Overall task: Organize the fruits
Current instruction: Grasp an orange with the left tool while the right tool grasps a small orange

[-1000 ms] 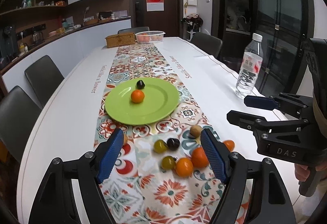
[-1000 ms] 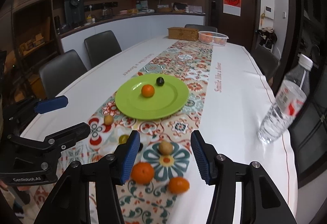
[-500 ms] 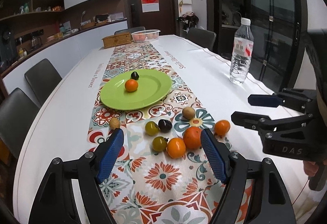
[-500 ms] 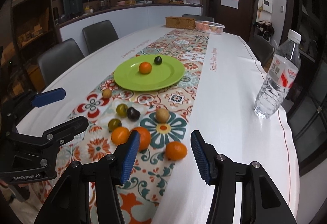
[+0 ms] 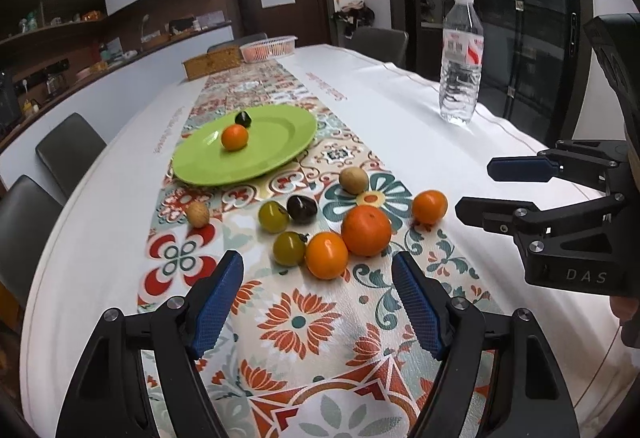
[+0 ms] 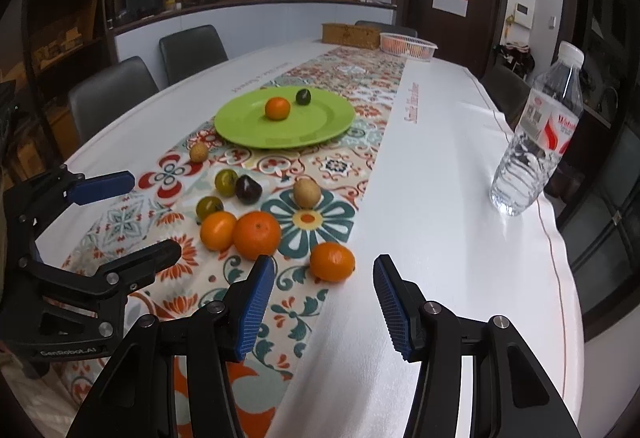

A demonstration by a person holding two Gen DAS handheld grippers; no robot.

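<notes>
Fruit loose on the patterned table runner [image 5: 304,322], most of it short of the green plate [image 5: 280,146].

Right gripper [image 6: 324,302]: jaws spread wide, nothing between them. Lone tangerine [image 6: 332,261] sits straight ahead of the gap, just beyond the blue pads [image 6: 256,302], slightly left of centre line, at the runner's edge. Round, so no long axis to square up to; a straight push forward should bracket it. Judged the right hand's natural pick, as it lies well to the right of the left gripper in the left wrist view.

Left gripper [image 5: 318,302]: also spread and empty. Ahead of it, a touching pair, smaller orange [image 5: 327,255] and larger orange [image 5: 366,231], with a green tomato [image 5: 289,248] pressed against the smaller one. A tight cluster; closing on one may nudge its neighbours.

Farther on: second green tomato [image 5: 273,217], dark plum-like fruit [image 5: 302,209], two tan longan-like fruits [image 5: 353,180] [image 5: 198,214].

Plate already holds one orange [image 5: 235,137] and one dark fruit [image 5: 243,118]. Task judged early.

Water bottle [image 6: 536,142] stands well to the right, apart from all this.
</notes>
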